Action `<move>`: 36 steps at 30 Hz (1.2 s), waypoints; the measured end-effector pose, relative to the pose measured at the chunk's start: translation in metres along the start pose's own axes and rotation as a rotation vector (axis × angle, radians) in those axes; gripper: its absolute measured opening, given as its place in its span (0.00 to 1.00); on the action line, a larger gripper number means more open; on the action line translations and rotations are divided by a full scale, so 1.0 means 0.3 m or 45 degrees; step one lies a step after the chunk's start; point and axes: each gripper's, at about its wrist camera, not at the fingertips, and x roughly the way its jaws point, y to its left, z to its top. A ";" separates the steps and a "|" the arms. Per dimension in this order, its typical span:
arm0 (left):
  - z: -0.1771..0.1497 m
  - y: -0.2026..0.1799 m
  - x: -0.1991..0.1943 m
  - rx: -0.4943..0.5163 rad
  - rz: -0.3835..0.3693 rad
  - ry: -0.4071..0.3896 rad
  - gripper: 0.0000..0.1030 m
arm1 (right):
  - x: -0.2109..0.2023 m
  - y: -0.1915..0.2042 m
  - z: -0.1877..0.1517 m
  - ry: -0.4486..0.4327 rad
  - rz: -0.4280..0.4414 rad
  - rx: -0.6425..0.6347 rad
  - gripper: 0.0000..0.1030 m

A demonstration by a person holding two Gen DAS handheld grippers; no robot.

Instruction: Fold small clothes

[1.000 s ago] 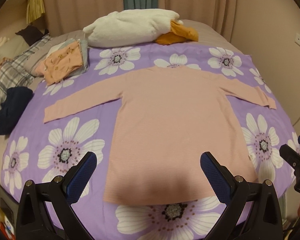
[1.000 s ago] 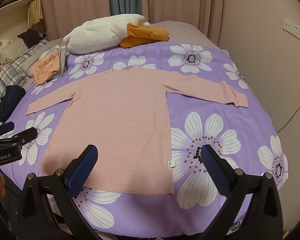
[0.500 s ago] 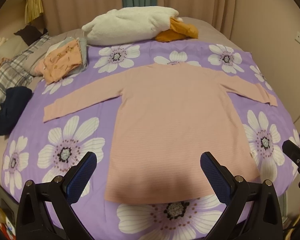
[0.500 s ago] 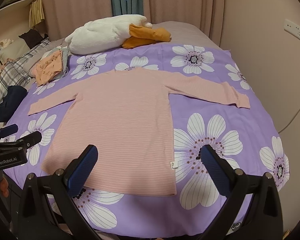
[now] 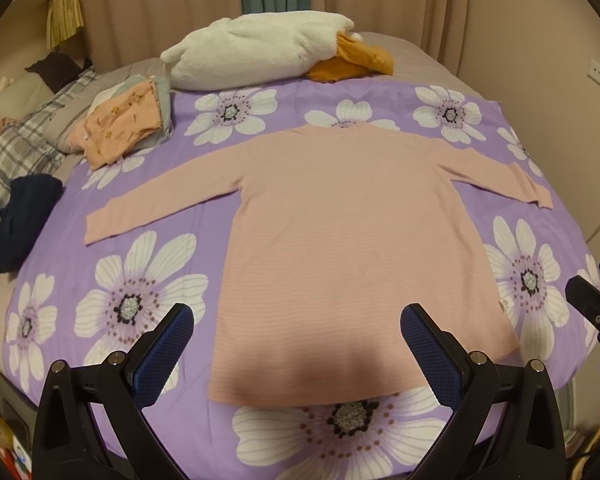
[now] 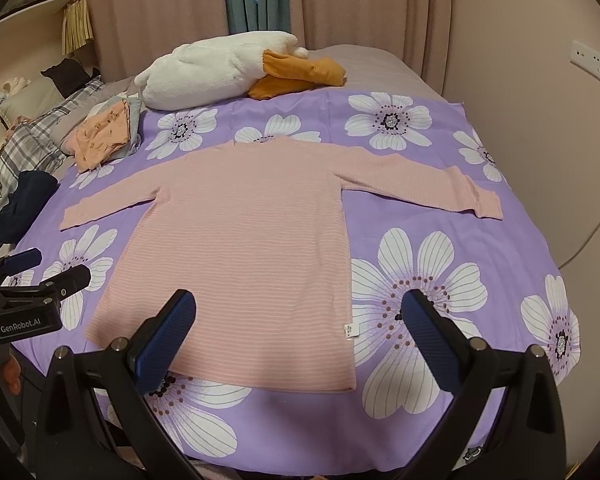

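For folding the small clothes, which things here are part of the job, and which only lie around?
Part of the job:
pink long-sleeved top, spread flat
stack of folded clothes
left claw, open
right claw, open

Lying around:
white plush toy
dark garment
plaid blanket
flowered purple cover

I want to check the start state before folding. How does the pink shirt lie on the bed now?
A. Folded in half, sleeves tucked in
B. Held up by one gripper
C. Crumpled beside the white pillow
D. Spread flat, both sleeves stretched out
D: the shirt lies flat on the purple sheet with each sleeve out to its side, and both the left gripper and the right gripper are open and empty.
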 end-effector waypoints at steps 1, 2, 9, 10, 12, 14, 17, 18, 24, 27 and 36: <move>-0.002 -0.002 0.000 0.000 0.001 -0.001 0.99 | 0.000 -0.004 -0.002 0.000 0.002 -0.003 1.00; -0.002 -0.001 0.000 0.000 0.000 -0.002 0.99 | 0.000 -0.002 -0.001 0.001 0.000 -0.002 1.00; -0.007 -0.006 0.003 0.006 0.007 0.009 0.99 | 0.000 -0.011 -0.011 0.002 0.003 0.002 1.00; -0.009 -0.009 0.005 0.007 0.008 0.010 0.99 | 0.000 -0.011 -0.011 0.003 0.003 0.003 1.00; -0.011 -0.010 0.006 0.007 0.010 0.011 0.99 | 0.000 -0.010 -0.012 0.004 0.003 0.004 1.00; -0.012 -0.008 0.006 0.008 0.008 0.009 0.99 | 0.000 -0.012 -0.015 0.004 0.003 0.003 1.00; -0.012 -0.009 0.007 0.009 0.009 0.007 0.99 | 0.001 -0.012 -0.014 0.004 0.004 0.004 1.00; -0.012 -0.009 0.006 0.009 0.006 0.006 0.99 | 0.000 -0.011 -0.014 0.004 0.003 0.005 1.00; -0.011 -0.010 0.025 -0.013 -0.063 0.010 0.99 | 0.004 -0.017 -0.018 0.006 0.002 0.007 1.00; 0.000 -0.011 0.052 -0.032 -0.112 0.020 0.99 | 0.030 -0.036 -0.026 0.014 0.005 0.027 1.00; 0.035 0.007 0.153 -0.060 -0.183 0.039 0.99 | 0.229 -0.261 -0.054 0.076 0.163 0.295 1.00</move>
